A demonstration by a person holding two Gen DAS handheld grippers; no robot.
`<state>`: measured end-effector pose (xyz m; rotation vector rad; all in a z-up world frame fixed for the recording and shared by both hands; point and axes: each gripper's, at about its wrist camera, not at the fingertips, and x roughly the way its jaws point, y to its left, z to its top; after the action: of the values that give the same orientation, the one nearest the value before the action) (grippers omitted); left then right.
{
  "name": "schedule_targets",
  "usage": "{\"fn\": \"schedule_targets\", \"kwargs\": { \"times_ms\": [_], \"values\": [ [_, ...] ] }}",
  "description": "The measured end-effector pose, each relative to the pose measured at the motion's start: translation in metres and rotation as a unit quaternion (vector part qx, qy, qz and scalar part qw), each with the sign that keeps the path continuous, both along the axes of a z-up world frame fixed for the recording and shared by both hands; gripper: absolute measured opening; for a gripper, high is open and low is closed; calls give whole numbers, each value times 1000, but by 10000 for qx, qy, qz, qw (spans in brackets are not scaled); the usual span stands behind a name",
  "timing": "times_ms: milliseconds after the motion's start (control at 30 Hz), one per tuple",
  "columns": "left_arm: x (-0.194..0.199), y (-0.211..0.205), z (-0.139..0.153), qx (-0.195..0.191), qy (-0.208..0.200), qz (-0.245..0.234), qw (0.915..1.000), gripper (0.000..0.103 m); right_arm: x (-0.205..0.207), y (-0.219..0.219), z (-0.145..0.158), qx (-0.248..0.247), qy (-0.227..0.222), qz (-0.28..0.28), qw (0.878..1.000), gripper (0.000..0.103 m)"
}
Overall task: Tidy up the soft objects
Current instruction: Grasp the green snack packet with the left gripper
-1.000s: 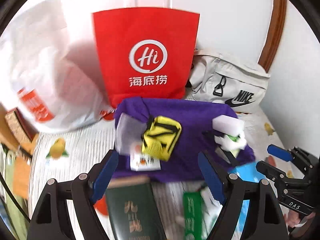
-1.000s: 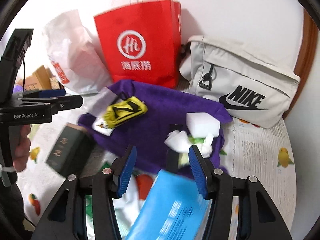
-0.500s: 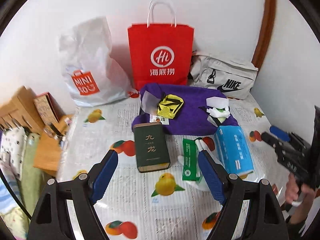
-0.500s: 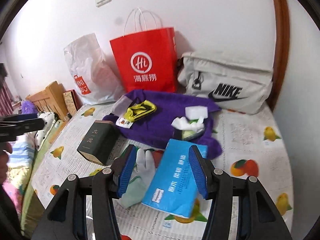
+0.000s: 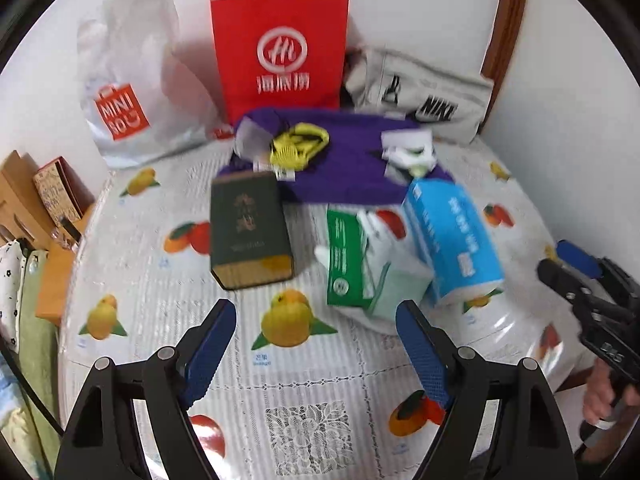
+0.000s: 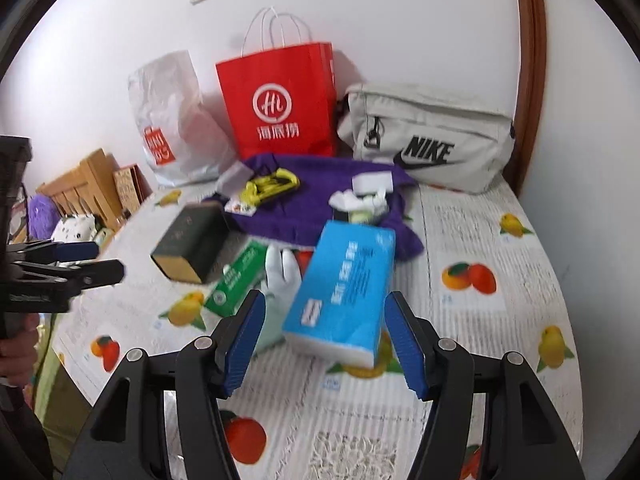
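A purple cloth lies at the back of the table with a yellow pouch and white crumpled items on it. In front lie a blue tissue pack, a green packet over a pale glove, and a dark green box. My left gripper is open and empty, short of the box. My right gripper is open and empty, just before the tissue pack.
A red paper bag, a white MINISO plastic bag and a grey Nike bag stand along the back wall. Wooden furniture is at the left. The tablecloth has a fruit print.
Both grippers pulled back from the purple cloth, then came forward and lower over the table. Both stay open and empty. The objects have not moved.
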<state>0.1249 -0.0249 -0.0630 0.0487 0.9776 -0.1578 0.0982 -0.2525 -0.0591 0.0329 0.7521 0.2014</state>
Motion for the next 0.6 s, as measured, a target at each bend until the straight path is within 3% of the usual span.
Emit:
{"fn": "schedule_targets", "kwargs": {
  "times_ms": [133,300,600],
  "values": [
    [11,-8,-33,87,139,-43,9999,81,0,0,-21,39,170,61,9998,62],
    [29,-20,-55,-47,308,-146,9994,81,6,-1,-43,105,323,87,9994,62],
    [64,-55,-81,418,247,-79,9988,81,22,-22,-64,182,471,7,9987,62]
  ]
}}
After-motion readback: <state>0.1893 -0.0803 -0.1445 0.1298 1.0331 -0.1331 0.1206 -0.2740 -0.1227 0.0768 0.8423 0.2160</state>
